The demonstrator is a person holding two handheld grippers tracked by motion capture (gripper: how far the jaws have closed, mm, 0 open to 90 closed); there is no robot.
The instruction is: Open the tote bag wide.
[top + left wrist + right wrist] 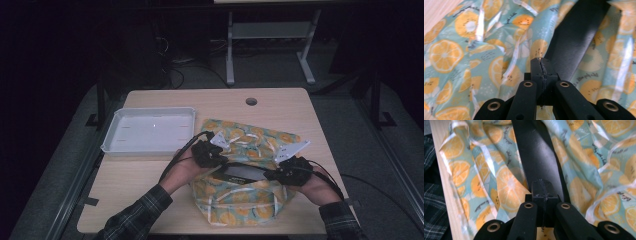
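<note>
Two grippers are holding one flat black thing [243, 172] between them, one at each end. It is long and dark with a bit of shine on top (I cannot tell what it is made of). It is lying across the middle of a bag with an orange-slice print [245, 197], which is sitting on the near half of the wooden table [280, 102], close to the front edge.

In the high view, the left gripper [216, 158] is pinching the left end of the black thing and the right gripper [278, 172] is pinching the right end. In the left gripper view, the left gripper [541, 65] has its jaws pressed tight together, with the black thing [576, 37] running up and away from just behind the tips. In the right gripper view, the right gripper [543, 187] is squeezed together the same way, and the black thing [537, 152] is stretching away from its tips. In both views the hold sits under the tips, so the pinch itself is hidden.

The bag [461, 57] is blue-green with yellow-orange fruit slices, and it is crinkly and shiny. It is lying all around the black thing on both sides [499, 182]. A pale strap [235, 195] is curving across its front.

Behind the bag and to the left, a white tray [112, 132] is sitting on the table, just beside the left gripper. A small round hole [251, 101] is showing near the far edge of the table. The person's plaid sleeves [140, 215] are coming in from the bottom.
</note>
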